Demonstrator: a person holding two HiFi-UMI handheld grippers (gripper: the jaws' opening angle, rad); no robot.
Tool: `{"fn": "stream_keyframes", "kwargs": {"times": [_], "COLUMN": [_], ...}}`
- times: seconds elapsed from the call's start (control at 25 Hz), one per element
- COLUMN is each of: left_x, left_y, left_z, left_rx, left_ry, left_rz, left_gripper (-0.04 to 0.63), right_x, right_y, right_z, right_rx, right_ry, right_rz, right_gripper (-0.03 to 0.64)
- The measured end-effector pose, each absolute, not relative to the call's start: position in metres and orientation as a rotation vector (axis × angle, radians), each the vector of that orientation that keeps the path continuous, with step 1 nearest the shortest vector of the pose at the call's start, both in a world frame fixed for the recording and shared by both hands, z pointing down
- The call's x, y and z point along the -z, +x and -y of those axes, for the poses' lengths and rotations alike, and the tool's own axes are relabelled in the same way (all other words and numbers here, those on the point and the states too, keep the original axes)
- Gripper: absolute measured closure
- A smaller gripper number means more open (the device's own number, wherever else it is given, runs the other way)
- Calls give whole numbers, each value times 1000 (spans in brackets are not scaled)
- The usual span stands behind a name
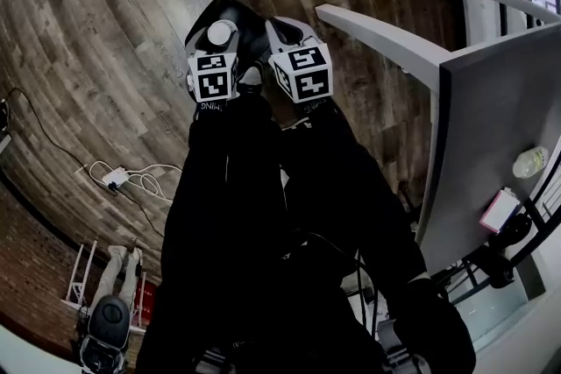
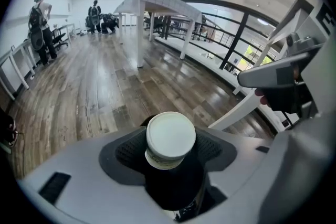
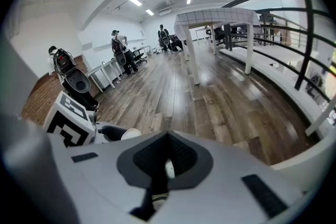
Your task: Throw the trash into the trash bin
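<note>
In the left gripper view a cup with a white lid (image 2: 170, 137) and a dark body sits between the jaws of my left gripper (image 2: 171, 157), which is shut on it. In the head view the same cup (image 1: 221, 34) shows in front of the left gripper (image 1: 223, 18), above the wood floor. My right gripper (image 1: 282, 32) hangs close beside it on the right. Its jaws are closed together in the right gripper view (image 3: 167, 166); a small white sliver shows at the seam, and I cannot tell what it is. No trash bin is in view.
A grey table (image 1: 491, 101) stands at the right with a bottle (image 1: 530, 160) and a small box (image 1: 500, 210) on it. A white power strip with cables (image 1: 116, 179) lies on the floor at the left. People stand far off (image 2: 41, 26).
</note>
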State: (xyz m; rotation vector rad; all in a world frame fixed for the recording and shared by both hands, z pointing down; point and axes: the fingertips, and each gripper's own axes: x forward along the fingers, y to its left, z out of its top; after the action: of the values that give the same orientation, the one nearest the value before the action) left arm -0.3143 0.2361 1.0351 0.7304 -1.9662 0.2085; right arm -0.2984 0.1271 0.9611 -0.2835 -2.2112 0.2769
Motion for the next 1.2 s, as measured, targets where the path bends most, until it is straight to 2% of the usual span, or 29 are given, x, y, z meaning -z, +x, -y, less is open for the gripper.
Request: {"fn": "stream_keyframes", "kwargs": {"times": [0.52, 0.92, 1.2], "left_x": [-1097, -1044, -988], "left_y": [-310, -292, -295], "left_z": [-231, -230, -233], "left_rx": [-214, -198, -217], "left_ry": [711, 751, 761], "left_rz": [1882, 1901, 1947], "left_gripper": [319, 319, 409], "right_x": [-1011, -972, -917], "right_y": [-306, -295, -289], "right_z": [-128, -126, -127], "right_rx": [-279, -293, -307], "right_ry": [-310, -295, -269], "right_rz": [2179, 2188, 2214], "right_gripper": [604, 604, 604]}}
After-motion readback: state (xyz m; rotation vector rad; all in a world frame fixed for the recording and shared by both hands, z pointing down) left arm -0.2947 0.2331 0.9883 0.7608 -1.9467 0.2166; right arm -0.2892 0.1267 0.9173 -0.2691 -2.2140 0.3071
